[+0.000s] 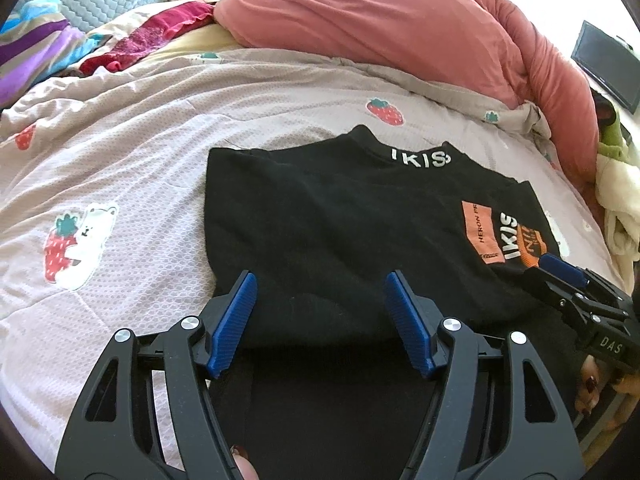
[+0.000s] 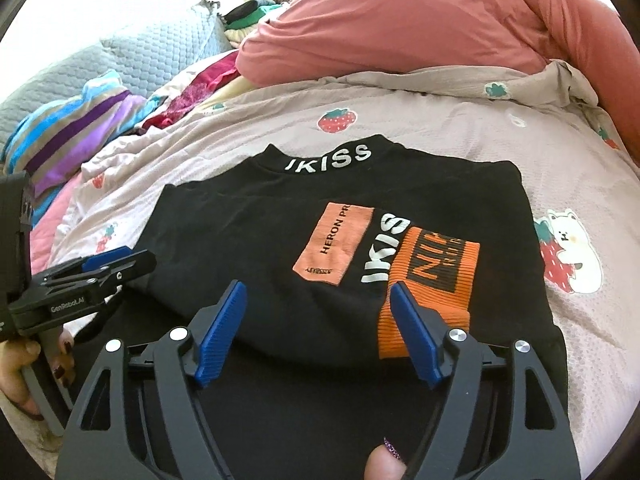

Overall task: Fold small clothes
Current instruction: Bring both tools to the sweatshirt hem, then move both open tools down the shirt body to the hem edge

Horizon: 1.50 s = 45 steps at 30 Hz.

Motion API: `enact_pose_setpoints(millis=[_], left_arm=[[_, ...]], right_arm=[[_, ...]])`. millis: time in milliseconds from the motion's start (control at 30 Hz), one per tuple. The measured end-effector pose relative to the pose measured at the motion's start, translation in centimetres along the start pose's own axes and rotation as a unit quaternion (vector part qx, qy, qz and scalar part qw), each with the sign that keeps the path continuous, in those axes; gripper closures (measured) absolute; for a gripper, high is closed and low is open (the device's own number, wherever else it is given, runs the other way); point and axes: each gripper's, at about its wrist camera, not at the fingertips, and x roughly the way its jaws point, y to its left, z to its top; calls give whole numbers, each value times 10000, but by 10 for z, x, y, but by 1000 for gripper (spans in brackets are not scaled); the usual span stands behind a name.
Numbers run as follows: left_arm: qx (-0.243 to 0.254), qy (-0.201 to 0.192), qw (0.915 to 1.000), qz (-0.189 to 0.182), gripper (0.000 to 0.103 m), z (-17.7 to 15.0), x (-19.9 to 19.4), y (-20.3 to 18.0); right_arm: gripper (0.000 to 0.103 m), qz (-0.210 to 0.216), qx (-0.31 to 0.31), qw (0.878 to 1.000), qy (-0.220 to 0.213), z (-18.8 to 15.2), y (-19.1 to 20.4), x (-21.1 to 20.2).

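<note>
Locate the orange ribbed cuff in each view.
Left wrist: orange ribbed cuff at right edge, just beyond the right gripper.
Right wrist: cuff lower centre-right, by the gripper's right finger.
Shared landmark: white IKISS collar lettering.

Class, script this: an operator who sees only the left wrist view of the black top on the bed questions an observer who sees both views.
Operator: Are the right tongs open or shut?
Observer: Open. The right tongs are spread wide above the near edge of the black top.
Operator: What is the orange piece beside them?
Observer: A ribbed orange band with black lettering, lying on the top's front beside the white IKISS print.
</note>
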Motion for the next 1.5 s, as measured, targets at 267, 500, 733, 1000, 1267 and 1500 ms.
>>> enact_pose_setpoints(millis=[267, 500, 733, 1000, 1267, 1500], left_arm=[[-91, -221, 9997, 43, 32, 1, -15, 4], [-156, -440, 9989, 24, 17, 2, -29, 5], [-198, -721, 9971, -133, 9, -2, -51, 2], [-238, -796, 9964, -176, 9, -11, -65, 3], [-216, -755, 9969, -97, 9, -19, -76, 3], [-233, -722, 9971, -99, 9, -30, -88, 6]], right_arm=[[29, -72, 22, 9999, -91, 1, -1, -13], [24, -146, 14, 9997, -211, 3, -3, -27], [11, -235, 60, 9990, -384, 2, -8, -44], [10, -304, 166, 9978, -570, 1, -16, -65], [9, -364, 208, 9964, -732, -1, -22, -83], [9, -399, 210, 9959, -781, -6, -27, -95]])
